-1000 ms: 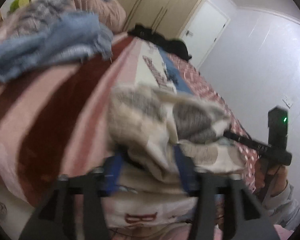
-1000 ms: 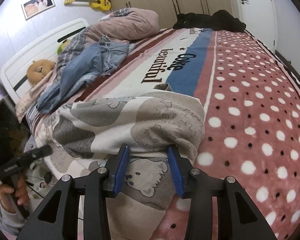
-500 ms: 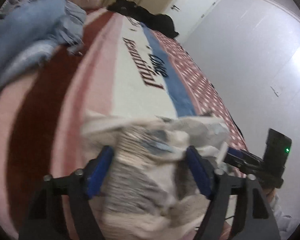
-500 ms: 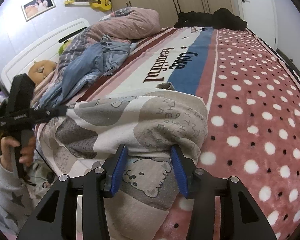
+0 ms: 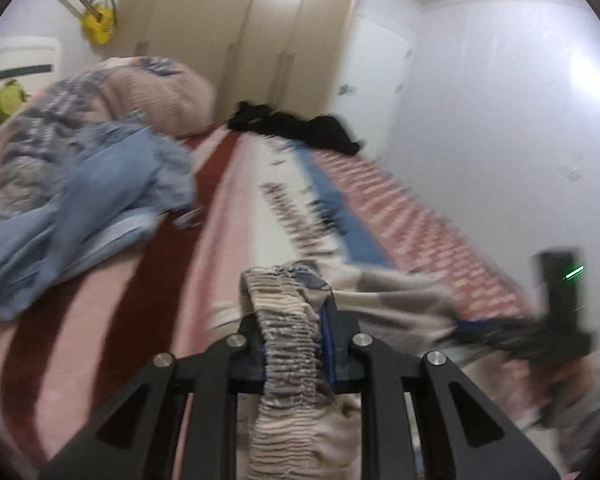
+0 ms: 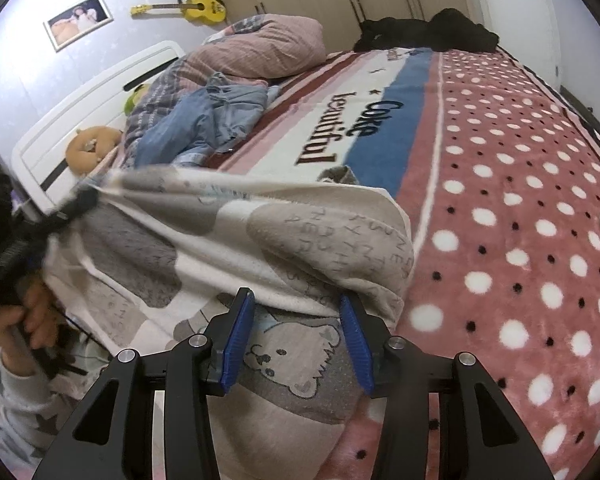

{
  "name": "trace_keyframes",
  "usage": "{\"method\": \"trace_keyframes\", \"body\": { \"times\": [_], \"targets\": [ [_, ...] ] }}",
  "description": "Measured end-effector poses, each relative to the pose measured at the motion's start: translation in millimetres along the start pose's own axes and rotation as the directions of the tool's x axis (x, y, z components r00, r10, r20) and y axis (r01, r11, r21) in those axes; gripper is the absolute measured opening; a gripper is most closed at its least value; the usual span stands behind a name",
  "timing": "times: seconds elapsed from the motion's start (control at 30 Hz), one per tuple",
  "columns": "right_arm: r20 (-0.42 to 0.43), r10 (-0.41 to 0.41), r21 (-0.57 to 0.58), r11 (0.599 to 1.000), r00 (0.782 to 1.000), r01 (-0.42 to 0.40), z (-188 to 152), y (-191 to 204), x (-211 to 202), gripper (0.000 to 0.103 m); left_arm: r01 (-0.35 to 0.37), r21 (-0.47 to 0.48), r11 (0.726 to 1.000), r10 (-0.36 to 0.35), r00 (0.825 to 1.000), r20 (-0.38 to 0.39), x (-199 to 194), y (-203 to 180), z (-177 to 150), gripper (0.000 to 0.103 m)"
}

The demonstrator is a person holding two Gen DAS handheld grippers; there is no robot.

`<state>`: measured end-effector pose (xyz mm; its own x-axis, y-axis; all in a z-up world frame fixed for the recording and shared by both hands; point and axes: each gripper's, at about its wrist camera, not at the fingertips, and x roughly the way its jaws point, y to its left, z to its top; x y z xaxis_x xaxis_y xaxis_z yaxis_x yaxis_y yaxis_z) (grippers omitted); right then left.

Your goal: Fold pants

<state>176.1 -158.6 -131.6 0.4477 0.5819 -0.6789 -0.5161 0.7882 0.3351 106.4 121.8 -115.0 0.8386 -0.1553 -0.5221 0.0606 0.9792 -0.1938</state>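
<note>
The pants are cream and grey fleece with a bear print [image 6: 236, 256], lying at the near edge of the bed. My left gripper [image 5: 292, 320] is shut on their ribbed waistband [image 5: 284, 344] and holds it lifted above the blanket; it shows at the left of the right wrist view [image 6: 76, 204], pulling the cloth taut. My right gripper [image 6: 296, 336] is open, its blue pads either side of a folded layer of the pants near the bear's face [image 6: 268, 360]. It appears blurred at the right of the left wrist view [image 5: 500, 332].
The bed has a pink, white and blue blanket with polka dots [image 6: 520, 208]. Blue jeans [image 6: 212, 120] and a pink pillow [image 6: 268, 44] lie toward the headboard. Black clothes [image 6: 428, 28] lie at the far end. Wardrobes and a door stand behind.
My left gripper has closed on the waistband and lifted it, swinging to look up along the bed. The cloth is now stretched taut. My right gripper has barely moved.
</note>
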Motion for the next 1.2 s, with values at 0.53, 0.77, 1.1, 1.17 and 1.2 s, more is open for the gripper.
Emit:
{"method": "trace_keyframes", "body": {
  "times": [0.53, 0.77, 1.1, 1.17, 1.2],
  "targets": [
    [-0.027, -0.039, -0.033, 0.999, 0.999, 0.038, 12, -15, -15, 0.066, 0.112, -0.187, 0.976, -0.156, 0.958, -0.240, 28, 68, -22, 0.086],
    [-0.228, 0.257, 0.107, 0.965, 0.939, -0.238, 3, -47, 23, 0.068, 0.236, -0.366, 0.900, -0.364, 0.869, -0.335, 67, 76, -42, 0.085],
    [-0.213, 0.239, 0.063, 0.971, 0.947, -0.231, 6, -20, 49, 0.037, 0.190, -0.323, 0.927, -0.312, 0.869, -0.384, 77, 40, -33, 0.030],
    [-0.199, 0.233, 0.059, 0.972, 0.952, -0.226, 11, -12, 50, 0.031, 0.177, -0.296, 0.939, -0.284, 0.885, -0.370, 69, 44, -27, 0.026],
    [-0.192, 0.232, 0.054, 0.973, 0.953, -0.226, 15, -9, 49, 0.029, 0.163, -0.275, 0.948, -0.259, 0.896, -0.360, 61, 47, -21, 0.025]
  ]
}}
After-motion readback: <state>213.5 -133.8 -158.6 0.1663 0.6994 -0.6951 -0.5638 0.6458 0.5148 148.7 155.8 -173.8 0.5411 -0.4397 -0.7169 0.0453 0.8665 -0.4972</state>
